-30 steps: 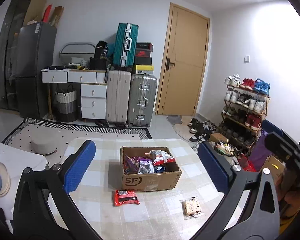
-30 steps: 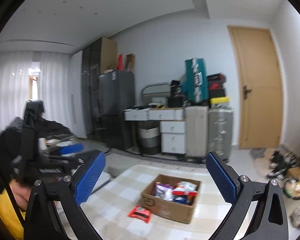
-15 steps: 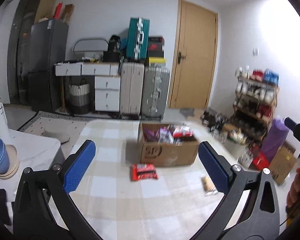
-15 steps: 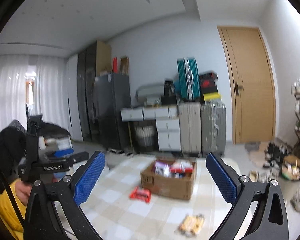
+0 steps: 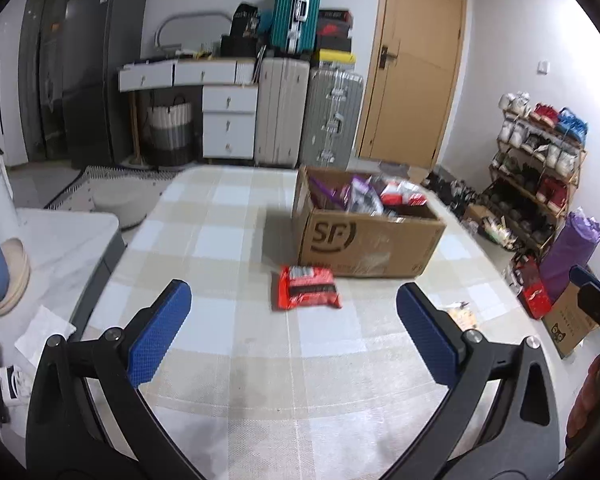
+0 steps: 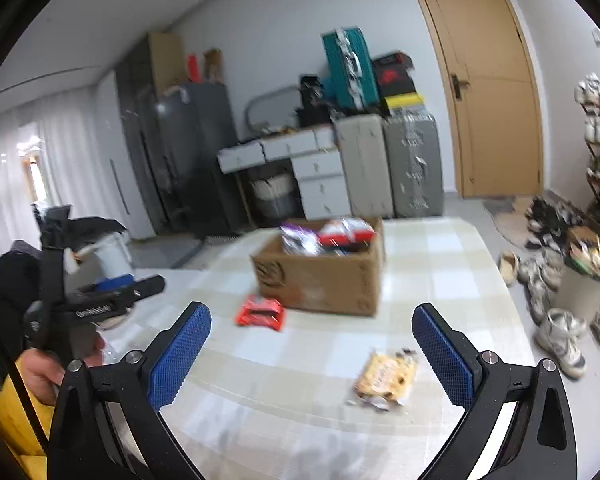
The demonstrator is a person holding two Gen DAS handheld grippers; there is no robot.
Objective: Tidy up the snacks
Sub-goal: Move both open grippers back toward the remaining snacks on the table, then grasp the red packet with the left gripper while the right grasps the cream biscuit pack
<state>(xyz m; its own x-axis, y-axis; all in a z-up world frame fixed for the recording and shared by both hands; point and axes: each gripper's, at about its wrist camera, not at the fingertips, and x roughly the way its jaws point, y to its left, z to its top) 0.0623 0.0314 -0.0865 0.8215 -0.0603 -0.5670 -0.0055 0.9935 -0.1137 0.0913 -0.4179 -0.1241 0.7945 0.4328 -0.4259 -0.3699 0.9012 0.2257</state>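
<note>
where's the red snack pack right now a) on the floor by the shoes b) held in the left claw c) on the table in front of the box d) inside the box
c: the red pack lies flat on the table just in front of the box, and both the left claw and the right claw are open and empty.
</note>
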